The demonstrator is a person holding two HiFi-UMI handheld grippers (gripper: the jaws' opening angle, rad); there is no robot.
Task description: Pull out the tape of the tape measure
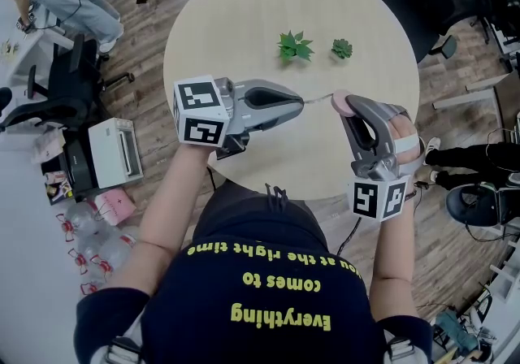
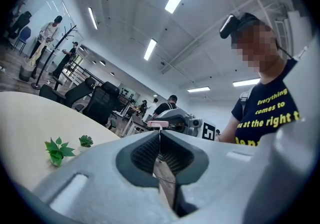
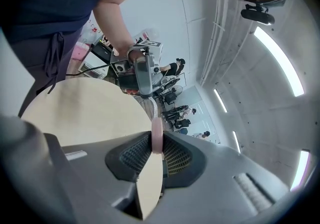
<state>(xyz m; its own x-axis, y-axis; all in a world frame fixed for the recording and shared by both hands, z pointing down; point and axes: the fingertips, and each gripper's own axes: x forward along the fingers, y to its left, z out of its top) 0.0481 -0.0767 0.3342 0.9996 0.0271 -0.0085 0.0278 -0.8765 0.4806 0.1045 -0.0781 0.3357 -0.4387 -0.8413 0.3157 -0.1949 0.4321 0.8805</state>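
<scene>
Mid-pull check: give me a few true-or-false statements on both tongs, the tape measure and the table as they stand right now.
1. The right tongs grip the pink tape measure. True.
2. The left tongs stand wide open. False: they are shut on the end of the tape.
3. A short stretch of tape runs between the two tongs. True.
4. The tape measure lies flat on the table. False: it is held up off the table.
5. Two small green plants stand on the table beyond the tongs. True.
</scene>
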